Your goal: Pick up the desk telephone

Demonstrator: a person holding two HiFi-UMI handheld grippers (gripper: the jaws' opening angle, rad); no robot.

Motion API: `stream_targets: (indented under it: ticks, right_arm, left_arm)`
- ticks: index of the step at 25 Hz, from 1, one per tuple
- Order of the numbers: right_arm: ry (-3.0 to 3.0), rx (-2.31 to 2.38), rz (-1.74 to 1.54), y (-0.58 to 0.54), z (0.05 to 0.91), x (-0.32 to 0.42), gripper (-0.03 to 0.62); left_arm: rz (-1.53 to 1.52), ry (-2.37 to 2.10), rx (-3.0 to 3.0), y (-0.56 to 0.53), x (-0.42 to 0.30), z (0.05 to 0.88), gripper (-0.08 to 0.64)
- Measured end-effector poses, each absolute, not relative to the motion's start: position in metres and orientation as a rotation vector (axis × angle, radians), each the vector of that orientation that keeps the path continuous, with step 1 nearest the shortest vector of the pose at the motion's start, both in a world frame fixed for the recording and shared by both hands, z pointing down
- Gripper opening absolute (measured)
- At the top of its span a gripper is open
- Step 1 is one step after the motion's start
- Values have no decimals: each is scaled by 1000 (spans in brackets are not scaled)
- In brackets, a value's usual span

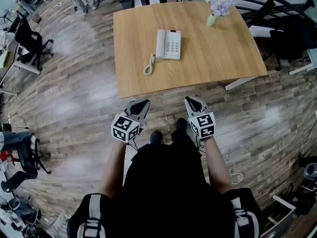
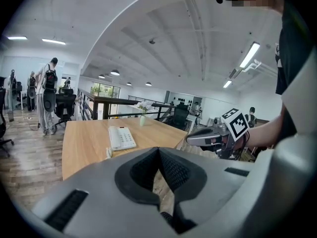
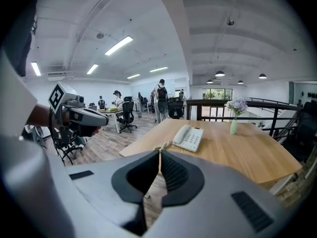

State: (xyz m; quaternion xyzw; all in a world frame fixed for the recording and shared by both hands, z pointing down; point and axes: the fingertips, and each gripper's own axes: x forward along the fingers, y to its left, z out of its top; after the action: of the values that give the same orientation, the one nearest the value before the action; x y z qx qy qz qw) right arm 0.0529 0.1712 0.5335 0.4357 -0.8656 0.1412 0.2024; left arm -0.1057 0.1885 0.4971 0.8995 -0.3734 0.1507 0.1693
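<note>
1. Head view shows, at the far left, a black office chair [image 1: 29,39] standing on the wooden floor [image 1: 74,103], well apart from the counter [image 1: 218,58].
2. The left hand-held gripper [image 1: 144,102] is over the floor, just in front of the near edge of the counter, and it points toward the counter. Its jaws are fully together and nothing is between them. The left gripper view shows them meeting in one line.
3. The desk telephone [image 1: 168,44] is white and lies flat on the counter, a little left of the middle. The handset is on its left side and the keypad on its right side. Its coiled cord [image 1: 149,65] lies on the wood at the near left corner of the telephone, toward the near edge of the counter. Neither hand-held gripper touches the telephone; both are apart from it.
4. The right hand-held gripper [image 1: 190,100] is beside the left one, also over the floor just in front of the counter edge. Its jaws are completely closed and it holds nothing.
5. A small green vase [image 1: 211,20] with pale purple flowers [image 1: 219,5] stands upright near the far right corner of the counter, well apart from the telephone.
</note>
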Motion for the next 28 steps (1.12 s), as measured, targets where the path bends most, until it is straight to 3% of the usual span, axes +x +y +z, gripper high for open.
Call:
stream_targets:
  ticks: [28]
  right_arm:
    - [-2495,1026,353,89,543,143,26]
  left_arm:
    - [477,-1233,2518,126,-11,493,21]
